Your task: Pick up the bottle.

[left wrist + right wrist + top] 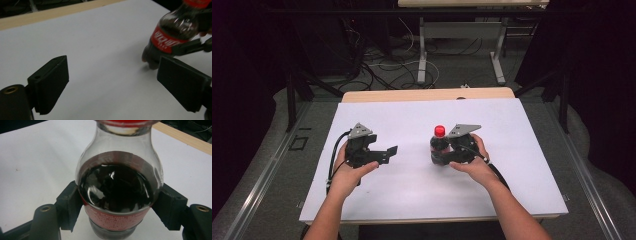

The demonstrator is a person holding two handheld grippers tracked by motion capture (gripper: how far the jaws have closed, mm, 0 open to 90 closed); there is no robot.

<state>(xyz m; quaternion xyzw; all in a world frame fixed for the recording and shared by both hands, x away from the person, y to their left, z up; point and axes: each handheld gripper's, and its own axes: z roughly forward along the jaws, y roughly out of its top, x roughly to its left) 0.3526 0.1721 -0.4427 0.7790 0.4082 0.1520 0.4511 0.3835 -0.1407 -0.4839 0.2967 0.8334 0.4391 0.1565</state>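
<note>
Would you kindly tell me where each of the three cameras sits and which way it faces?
High view: above the person's side, looking forward and down on the white table; forearms, left hand-held gripper and right hand-held gripper show.
Left gripper view: rides the left hand-held gripper, looking along its parted jaws over the table toward the cola bottle.
Right gripper view: rides the right hand-held gripper, jaws clamped on the bottle's label.
Shared: all three show the bottle and the white surface.
</note>
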